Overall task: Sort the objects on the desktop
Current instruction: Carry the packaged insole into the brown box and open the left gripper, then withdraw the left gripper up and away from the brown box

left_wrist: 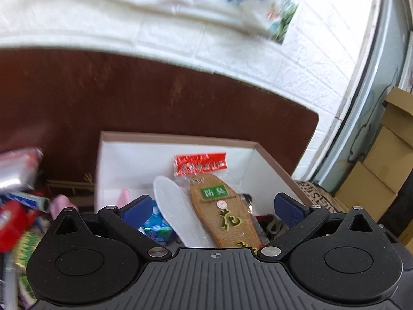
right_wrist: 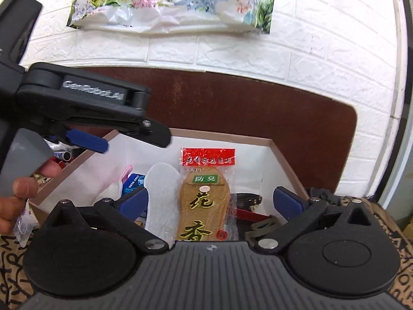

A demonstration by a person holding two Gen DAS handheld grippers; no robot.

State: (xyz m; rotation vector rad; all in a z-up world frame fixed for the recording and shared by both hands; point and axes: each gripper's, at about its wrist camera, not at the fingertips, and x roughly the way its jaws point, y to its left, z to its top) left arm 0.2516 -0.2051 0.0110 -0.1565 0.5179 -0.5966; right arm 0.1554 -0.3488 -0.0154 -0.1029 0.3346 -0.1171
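Observation:
A white box with a brown rim [left_wrist: 178, 137] [right_wrist: 222, 135] sits on the dark brown table [left_wrist: 103, 98]. In it lie a packaged tan insole with a red header [left_wrist: 222, 206] [right_wrist: 206, 193], a white insole [left_wrist: 173, 206] [right_wrist: 160, 188], a blue packet [left_wrist: 157, 222] [right_wrist: 134, 182] and dark tools [right_wrist: 247, 201]. My left gripper [left_wrist: 213, 206] is open and empty over the box; it also shows in the right wrist view [right_wrist: 103, 139], above the box's left wall. My right gripper [right_wrist: 211, 201] is open and empty over the box.
A heap of loose packets and tubes [left_wrist: 18, 206] lies left of the box. A floral plastic bag [right_wrist: 170, 2] hangs on the white brick wall. Cardboard boxes [left_wrist: 382, 160] stand at the right. A patterned cloth [right_wrist: 387, 219] lies under the box's near side.

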